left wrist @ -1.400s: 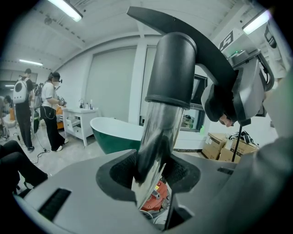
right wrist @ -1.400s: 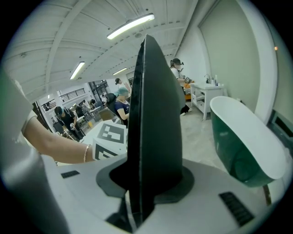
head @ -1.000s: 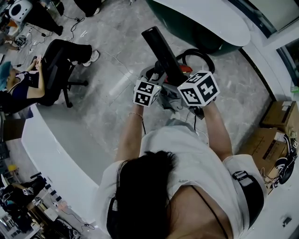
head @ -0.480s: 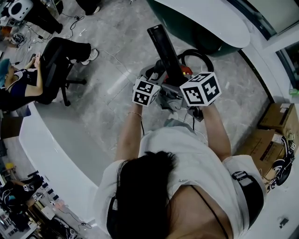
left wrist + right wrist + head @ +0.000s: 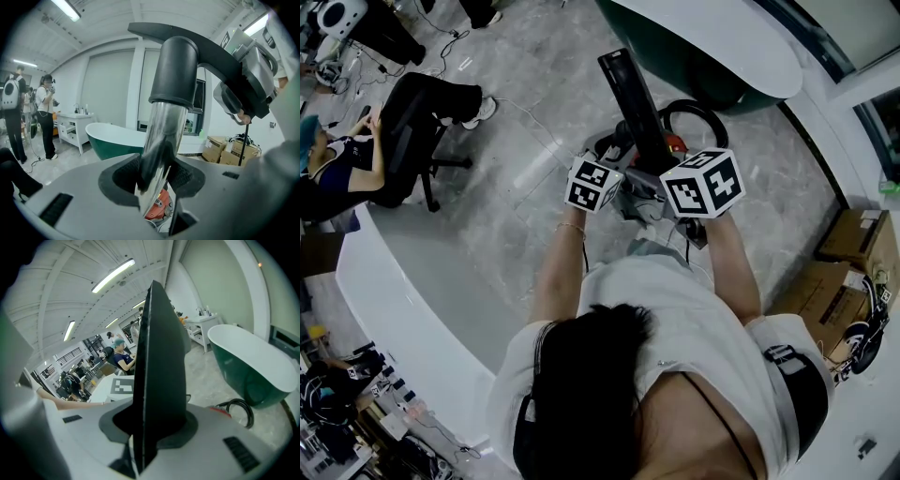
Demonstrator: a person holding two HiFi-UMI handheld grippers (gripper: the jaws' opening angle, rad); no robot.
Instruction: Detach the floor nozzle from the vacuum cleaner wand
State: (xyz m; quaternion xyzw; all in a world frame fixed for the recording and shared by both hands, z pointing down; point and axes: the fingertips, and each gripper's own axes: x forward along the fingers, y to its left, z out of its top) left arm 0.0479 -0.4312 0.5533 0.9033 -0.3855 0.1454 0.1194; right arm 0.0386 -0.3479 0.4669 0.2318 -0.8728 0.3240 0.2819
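The left tool (image 5: 153, 180) clamps the chrome wand (image 5: 161, 124), the right tool (image 5: 150, 427) pinches the attached floor nozzle (image 5: 161, 348) raised at 12 o'clock; a sudden release could tear the thin plate loose toward the floor (image 5: 525, 112)

Grey marbled tile floor (image 5: 525, 103) carries a green-sided white bathtub (image 5: 712, 42), brown cardboard boxes (image 5: 848, 239) and what looks like a black coiled hose (image 5: 698, 108)
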